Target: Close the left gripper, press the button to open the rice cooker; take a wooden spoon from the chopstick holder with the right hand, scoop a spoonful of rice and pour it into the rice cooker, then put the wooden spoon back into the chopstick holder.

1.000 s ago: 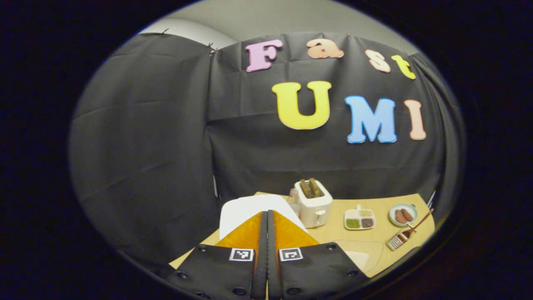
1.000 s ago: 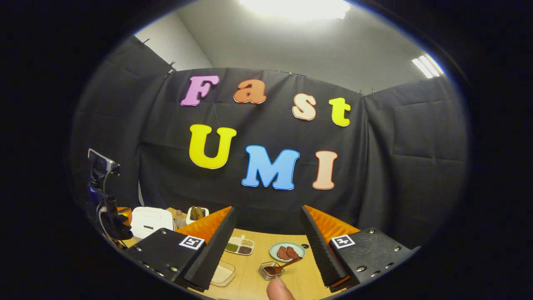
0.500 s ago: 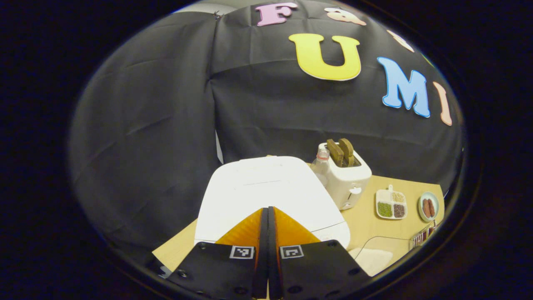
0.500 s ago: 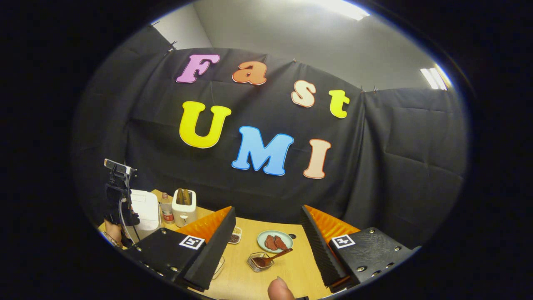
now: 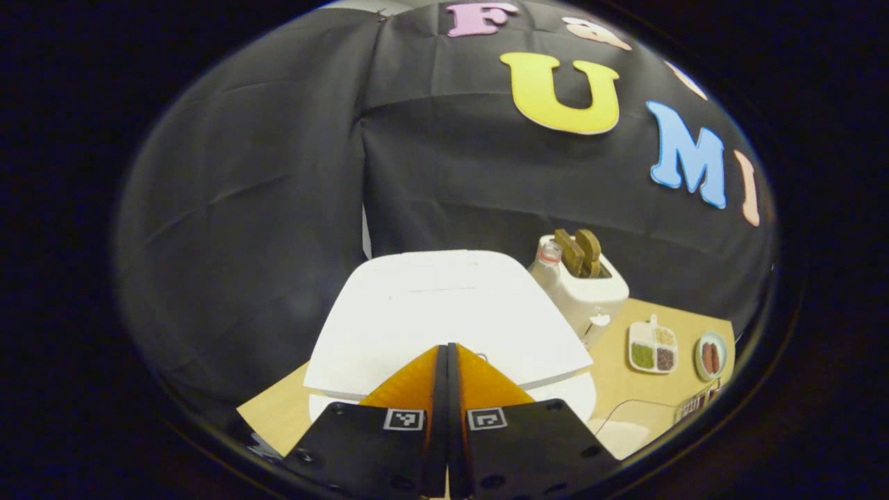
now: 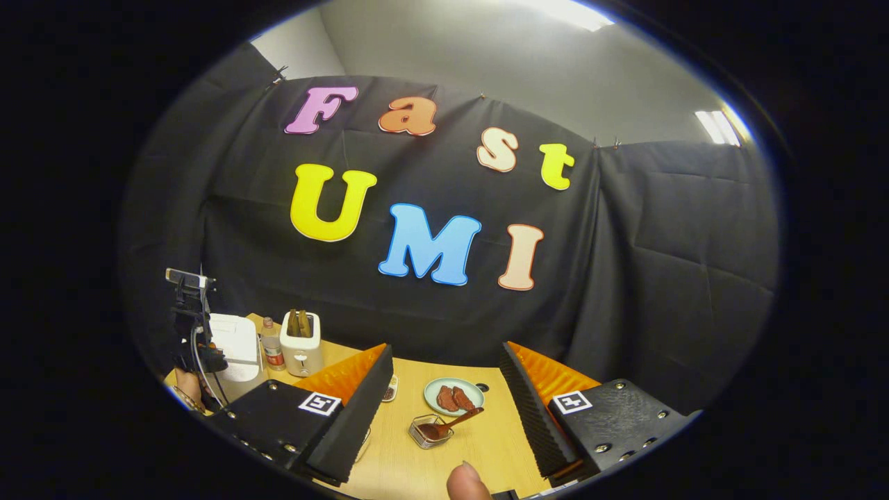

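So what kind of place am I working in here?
Likely a staged kitchen booth, not a real home: a light wooden tabletop holds a white rice cooker, a white toaster and a pale green plate, all against black cloth walls.

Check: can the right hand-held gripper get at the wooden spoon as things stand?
Probably yes. The right hand-held gripper is open, and the wooden spoon lies ahead of it between its fingers, bowl in the small holder, handle slanting up and free. The plate sits just behind, so approach from above.
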Action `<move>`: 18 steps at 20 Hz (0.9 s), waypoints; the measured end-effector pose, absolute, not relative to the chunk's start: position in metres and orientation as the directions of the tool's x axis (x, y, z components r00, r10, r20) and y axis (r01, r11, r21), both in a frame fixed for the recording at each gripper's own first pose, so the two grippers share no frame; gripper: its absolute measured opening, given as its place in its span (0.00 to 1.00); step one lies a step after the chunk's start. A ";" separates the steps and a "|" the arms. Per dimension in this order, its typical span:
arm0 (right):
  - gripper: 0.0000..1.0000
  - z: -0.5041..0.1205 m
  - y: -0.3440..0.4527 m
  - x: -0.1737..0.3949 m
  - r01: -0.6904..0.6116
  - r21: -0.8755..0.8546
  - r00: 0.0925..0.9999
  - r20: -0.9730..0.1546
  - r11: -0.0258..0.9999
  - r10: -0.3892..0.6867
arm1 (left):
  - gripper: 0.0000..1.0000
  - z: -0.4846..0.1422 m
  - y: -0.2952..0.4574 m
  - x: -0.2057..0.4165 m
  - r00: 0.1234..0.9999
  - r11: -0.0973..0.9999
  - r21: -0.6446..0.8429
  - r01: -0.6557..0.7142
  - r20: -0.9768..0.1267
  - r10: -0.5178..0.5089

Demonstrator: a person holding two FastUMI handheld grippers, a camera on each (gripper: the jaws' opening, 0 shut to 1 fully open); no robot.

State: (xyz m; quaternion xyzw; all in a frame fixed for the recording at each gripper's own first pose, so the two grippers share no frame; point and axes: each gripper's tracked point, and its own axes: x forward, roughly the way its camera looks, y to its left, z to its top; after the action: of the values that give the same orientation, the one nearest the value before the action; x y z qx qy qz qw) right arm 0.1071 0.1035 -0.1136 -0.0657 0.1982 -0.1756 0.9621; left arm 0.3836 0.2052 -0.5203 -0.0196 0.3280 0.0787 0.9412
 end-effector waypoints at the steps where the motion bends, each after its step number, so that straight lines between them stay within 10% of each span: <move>1: 0.95 -0.115 0.103 0.106 0.313 -0.189 0.860 -0.361 0.931 -0.362 | 0.09 -0.505 0.207 0.390 0.803 0.988 0.033 -0.148 -0.580 0.140; 8: 0.95 -0.115 0.103 0.097 0.324 -0.188 0.858 -0.355 0.927 -0.372 | 0.09 -0.414 0.216 0.421 0.918 0.990 0.038 -0.133 -0.371 0.138; 18: 0.95 -0.166 0.077 0.105 0.285 0.017 0.883 -0.393 0.958 -0.256 | 0.08 -0.365 0.228 0.360 0.930 0.989 -0.009 -0.146 -0.343 0.134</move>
State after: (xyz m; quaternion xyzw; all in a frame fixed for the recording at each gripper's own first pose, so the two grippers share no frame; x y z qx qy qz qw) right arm 0.1055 0.0765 -0.1662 0.0374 0.1975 -0.1394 0.9696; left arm 0.3597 0.2276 -0.3646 -0.0169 0.1736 0.0713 0.9821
